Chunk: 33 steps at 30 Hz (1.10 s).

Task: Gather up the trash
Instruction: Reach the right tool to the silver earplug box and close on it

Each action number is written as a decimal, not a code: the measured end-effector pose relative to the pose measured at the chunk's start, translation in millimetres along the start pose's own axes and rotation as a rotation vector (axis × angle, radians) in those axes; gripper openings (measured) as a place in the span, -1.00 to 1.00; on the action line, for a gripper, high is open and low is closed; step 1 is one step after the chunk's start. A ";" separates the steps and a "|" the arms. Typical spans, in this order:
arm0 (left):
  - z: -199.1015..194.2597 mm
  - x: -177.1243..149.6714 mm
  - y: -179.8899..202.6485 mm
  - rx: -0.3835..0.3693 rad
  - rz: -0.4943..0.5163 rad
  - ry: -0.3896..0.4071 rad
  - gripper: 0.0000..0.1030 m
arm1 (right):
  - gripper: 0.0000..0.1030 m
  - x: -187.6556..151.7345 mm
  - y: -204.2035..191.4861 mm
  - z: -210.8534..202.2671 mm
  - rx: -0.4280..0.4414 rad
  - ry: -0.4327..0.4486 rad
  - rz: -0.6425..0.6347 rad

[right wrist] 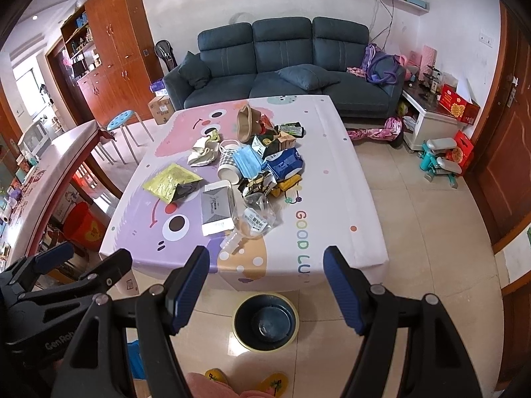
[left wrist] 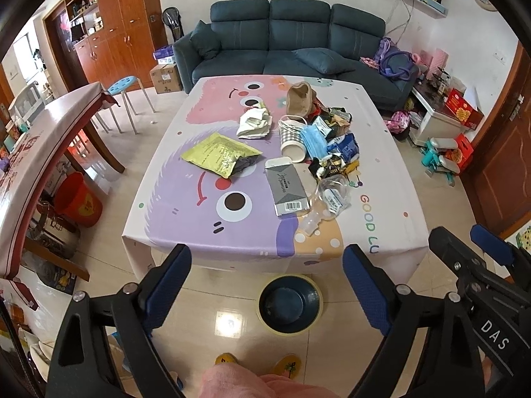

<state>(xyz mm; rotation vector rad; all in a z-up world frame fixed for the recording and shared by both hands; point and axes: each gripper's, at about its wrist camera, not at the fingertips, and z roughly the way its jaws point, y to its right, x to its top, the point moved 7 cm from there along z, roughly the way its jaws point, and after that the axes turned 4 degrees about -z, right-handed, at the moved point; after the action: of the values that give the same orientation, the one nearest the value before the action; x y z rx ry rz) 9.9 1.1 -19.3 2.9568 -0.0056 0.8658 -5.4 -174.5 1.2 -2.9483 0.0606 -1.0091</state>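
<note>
Two hand-held grippers, left (left wrist: 267, 282) and right (right wrist: 265, 283), hovered spread and empty above the bin (right wrist: 265, 321) on the floor. Beyond, on the counter (left wrist: 391, 205), a grey box (left wrist: 287, 187) lay lengthwise away from the cameras beside the heaped trash (right wrist: 265, 162). The pile's far wrappers were hard to distinguish. Each view caught the other gripper at its edge.

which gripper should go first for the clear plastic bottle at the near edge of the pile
Probably the right gripper: the clear plastic bottle lies almost straight ahead between its open fingers. For the left gripper, also open, the bottle sits off toward its right finger.
</note>
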 end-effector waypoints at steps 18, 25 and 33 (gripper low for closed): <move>50.3 44.6 -38.3 -0.023 -0.046 -0.111 0.70 | 0.39 35.0 -12.9 37.4 0.002 -0.037 -0.023; 109.5 94.0 -91.1 -0.017 -0.144 -0.166 0.70 | 0.39 73.6 -26.4 82.1 0.039 -0.085 0.002; 186.2 127.2 -120.9 -0.016 -0.108 -0.241 0.70 | 0.39 91.7 -54.7 152.4 0.135 -0.201 0.038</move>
<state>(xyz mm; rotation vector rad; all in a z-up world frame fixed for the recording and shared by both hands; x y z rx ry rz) 219.8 112.5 -114.1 2.9930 0.1336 0.4908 162.1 -122.4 -61.1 -2.8945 0.0429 -0.6785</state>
